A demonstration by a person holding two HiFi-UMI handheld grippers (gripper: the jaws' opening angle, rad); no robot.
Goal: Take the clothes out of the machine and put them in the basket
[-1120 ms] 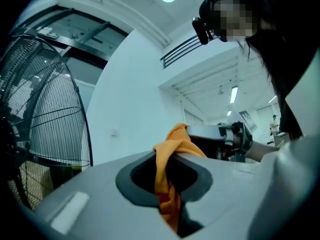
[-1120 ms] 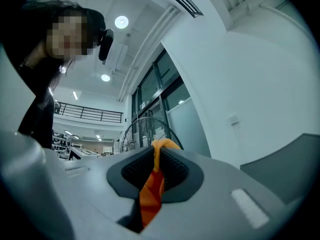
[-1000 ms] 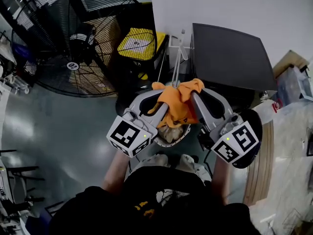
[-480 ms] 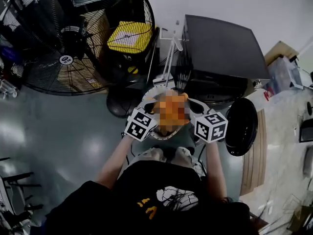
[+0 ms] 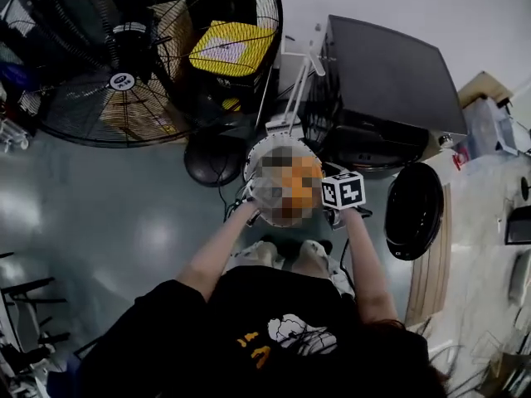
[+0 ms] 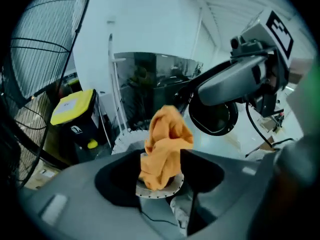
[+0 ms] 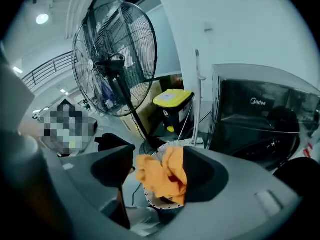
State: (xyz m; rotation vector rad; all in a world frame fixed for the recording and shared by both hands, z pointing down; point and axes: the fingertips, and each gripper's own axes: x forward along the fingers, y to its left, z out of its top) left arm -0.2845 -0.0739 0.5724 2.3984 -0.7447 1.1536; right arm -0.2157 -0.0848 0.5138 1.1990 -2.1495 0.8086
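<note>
The only legible writing is "Midea", in pale letters on the dark front-loading washing machine (image 7: 260,119) at the right of the right gripper view; the round hub sticker on the big black wire-caged fan (image 5: 122,81) and the label on the yellow-lidded black bin (image 5: 224,50) are too small to read. The crumpled orange cloth (image 6: 167,139), bunched in soft folds, sits at lower centre of both gripper views, over the round white perforated basket (image 5: 267,145). The left gripper (image 6: 162,170) pinches it, while the right gripper (image 7: 159,164) has just been opening, its jaws apart with the cloth between them.
</note>
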